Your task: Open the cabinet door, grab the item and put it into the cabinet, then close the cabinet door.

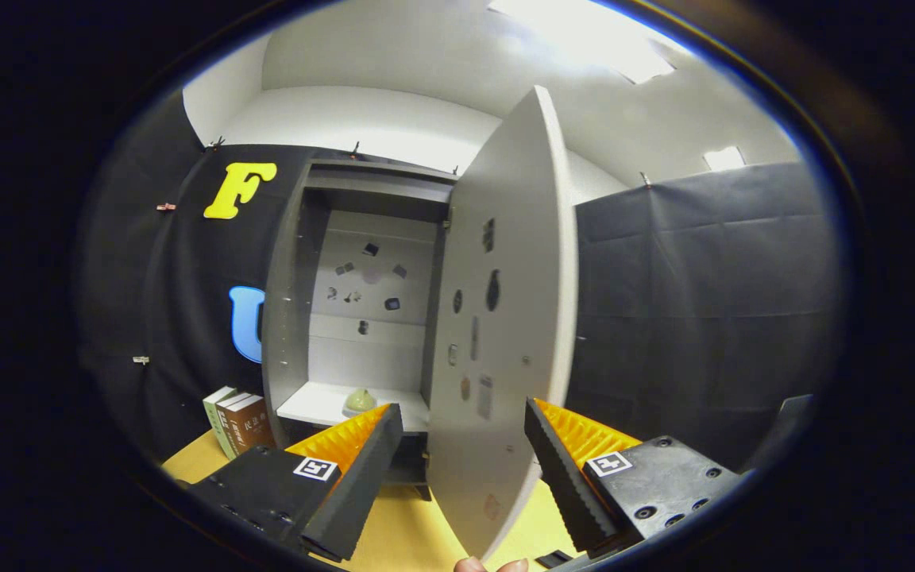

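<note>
Already we log the tall grey cabinet door (505,318) open, small green item (360,400) shelved inside, gripper (464,429) fingers spread empty; closing remains.

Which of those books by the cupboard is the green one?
The green book is the one farthest from the cabinet; the others are brown. The open claw straddles the door's edge.

bright ceiling panels (584,36) glare overhead; cabinet (362,318) interior evenly lit, fisheye bends the edges, stickers inside blurry.
</note>
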